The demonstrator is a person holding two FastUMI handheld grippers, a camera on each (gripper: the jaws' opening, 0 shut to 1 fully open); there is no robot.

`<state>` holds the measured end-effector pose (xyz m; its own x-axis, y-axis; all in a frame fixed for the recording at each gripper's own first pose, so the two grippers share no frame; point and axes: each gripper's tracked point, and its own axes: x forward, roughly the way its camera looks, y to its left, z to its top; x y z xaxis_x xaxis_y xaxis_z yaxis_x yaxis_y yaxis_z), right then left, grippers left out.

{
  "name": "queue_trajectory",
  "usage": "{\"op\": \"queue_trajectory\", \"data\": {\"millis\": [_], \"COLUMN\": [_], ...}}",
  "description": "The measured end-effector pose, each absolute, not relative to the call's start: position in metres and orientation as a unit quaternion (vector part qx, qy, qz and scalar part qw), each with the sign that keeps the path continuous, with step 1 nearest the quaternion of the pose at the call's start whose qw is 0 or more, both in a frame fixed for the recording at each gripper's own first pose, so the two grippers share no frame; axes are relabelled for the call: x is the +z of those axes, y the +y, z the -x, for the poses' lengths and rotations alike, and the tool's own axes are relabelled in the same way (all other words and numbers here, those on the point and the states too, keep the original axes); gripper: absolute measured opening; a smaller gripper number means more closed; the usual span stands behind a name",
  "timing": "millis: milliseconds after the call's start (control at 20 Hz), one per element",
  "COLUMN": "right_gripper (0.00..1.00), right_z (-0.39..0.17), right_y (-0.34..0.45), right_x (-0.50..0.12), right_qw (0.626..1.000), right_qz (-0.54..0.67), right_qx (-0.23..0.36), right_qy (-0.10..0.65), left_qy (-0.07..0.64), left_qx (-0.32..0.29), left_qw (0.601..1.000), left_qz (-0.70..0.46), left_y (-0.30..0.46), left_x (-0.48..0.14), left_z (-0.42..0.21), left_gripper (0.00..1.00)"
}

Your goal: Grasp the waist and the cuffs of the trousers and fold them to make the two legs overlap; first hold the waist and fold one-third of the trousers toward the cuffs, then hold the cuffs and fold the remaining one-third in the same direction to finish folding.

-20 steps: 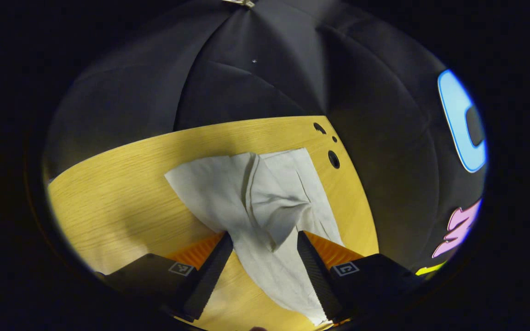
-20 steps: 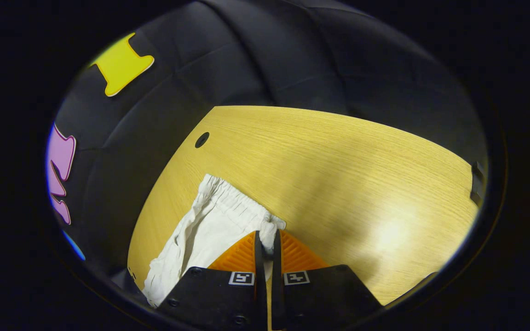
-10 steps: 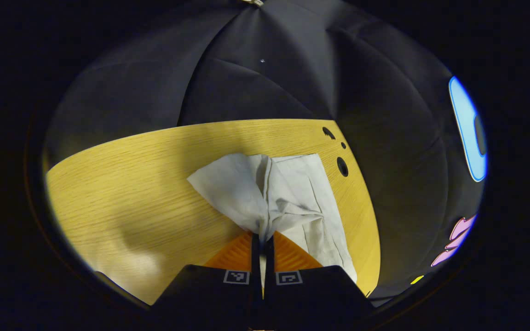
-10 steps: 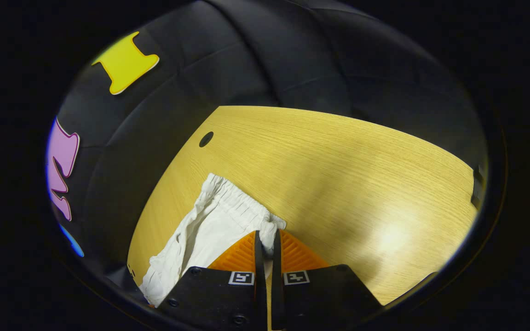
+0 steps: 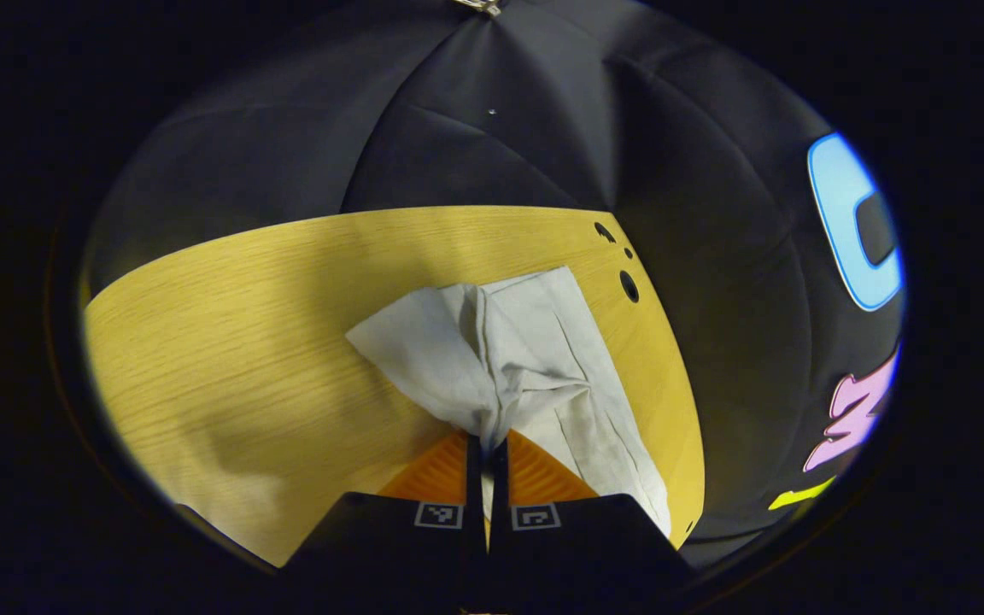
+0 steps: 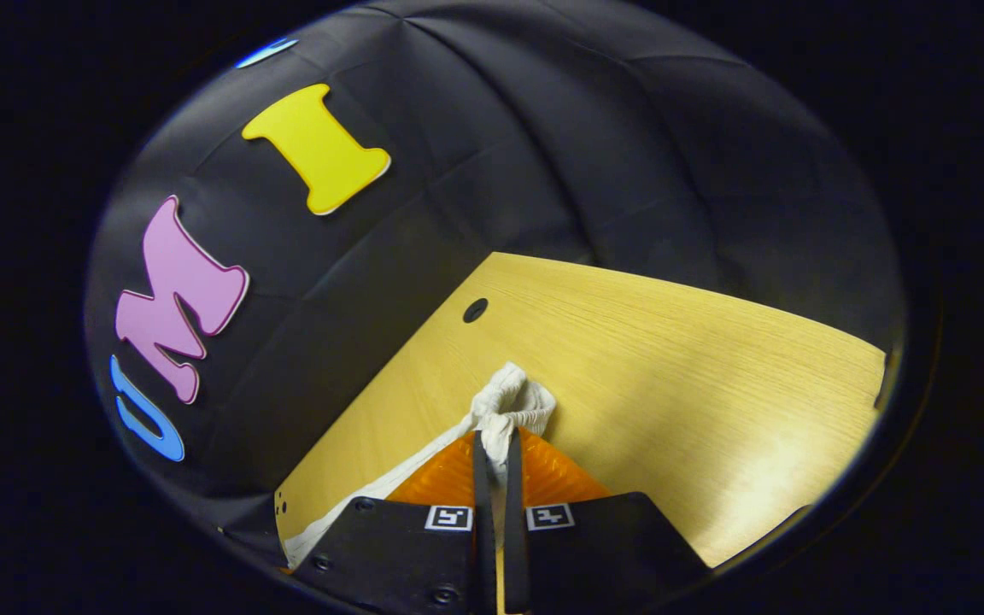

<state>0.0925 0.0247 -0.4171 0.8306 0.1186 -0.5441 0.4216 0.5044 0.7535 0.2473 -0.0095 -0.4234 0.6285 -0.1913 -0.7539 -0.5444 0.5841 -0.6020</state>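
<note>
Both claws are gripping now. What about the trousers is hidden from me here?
- Left gripper view: the trousers near end, hidden behind the left claw.
- Right gripper view: most of the trousers, hidden behind the right claw; just a bunched bit shows.
- Whether the legs overlap: unclear.

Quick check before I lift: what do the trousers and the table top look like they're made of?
The trousers look like thin woven cloth, cotton or linen perhaps, matte off-white: they crease sharply and bunch where each gripper pinches them, and the waist is gathered like elastic. The table shows pale straight wood grain with a smooth, faintly shiny finish; whether it is laminate, veneer or solid wood cannot be told.
</note>
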Motion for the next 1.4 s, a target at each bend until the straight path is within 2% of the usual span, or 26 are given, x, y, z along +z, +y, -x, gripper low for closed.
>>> {"op": "queue_trajectory", "data": {"millis": [300,650,950,1200,1300,1400], "right_gripper": [0.08,0.08,0.08,0.08,0.08,0.14], "right_z": [-0.086,-0.108,-0.098,-0.074,-0.064,-0.063], "right_y": [0.047,0.160,0.256,0.333,0.357,0.382], "right_x": [-0.351,-0.283,-0.284,-0.334,-0.353,-0.356], "right_qw": [0.856,0.875,0.856,0.832,0.814,0.784], "right_qz": [-0.463,-0.416,-0.418,-0.403,-0.411,-0.443], "right_qx": [0.006,0.122,0.174,0.202,0.211,0.224], "right_qy": [0.229,0.217,0.251,0.322,0.353,0.373], "left_qy": [0.421,0.413,0.406,0.400,0.397,0.395], "left_qx": [0.095,0.085,0.078,0.072,0.070,0.069], "left_qw": [0.790,0.788,0.781,0.781,0.779,0.778], "left_qz": [0.436,0.448,0.468,0.475,0.480,0.483], "left_y": [-0.010,-0.007,-0.006,-0.003,-0.003,-0.002], "left_x": [-0.420,-0.419,-0.417,-0.417,-0.416,-0.416], "left_z": [-0.250,-0.252,-0.252,-0.251,-0.252,-0.252], "left_gripper": [0.07,0.06,0.07,0.06,0.06,0.06]}}
